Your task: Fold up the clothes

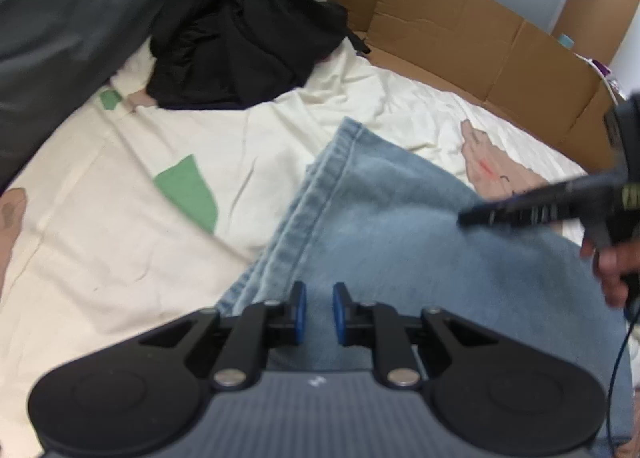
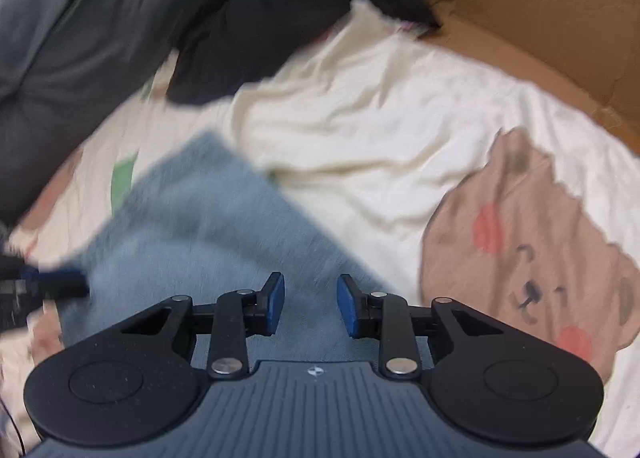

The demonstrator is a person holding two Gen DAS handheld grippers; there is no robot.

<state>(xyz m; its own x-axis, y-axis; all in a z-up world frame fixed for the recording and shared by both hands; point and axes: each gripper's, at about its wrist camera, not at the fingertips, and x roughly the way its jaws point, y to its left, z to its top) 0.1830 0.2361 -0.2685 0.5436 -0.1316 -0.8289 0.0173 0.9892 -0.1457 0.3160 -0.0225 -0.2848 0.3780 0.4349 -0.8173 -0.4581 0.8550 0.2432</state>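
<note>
Jeans [image 1: 400, 226] lie half-folded on our bedsheet [image 1: 120, 242]. Our left gripper [image 1: 320, 314] and right gripper [image 2: 311, 306] hover slightly spread, pinching nothing. Next we likely regrip the hem.

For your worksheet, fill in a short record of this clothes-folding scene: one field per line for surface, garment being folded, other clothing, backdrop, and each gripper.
surface: cream bedsheet with green and bear prints
garment: light blue jeans, hem end lying flat on the sheet
other clothing: black garment, crumpled at the far end
backdrop: cardboard along the far edge
left gripper: jaws slightly apart, nothing between them
right gripper: jaws open, empty, above the jeans
</note>
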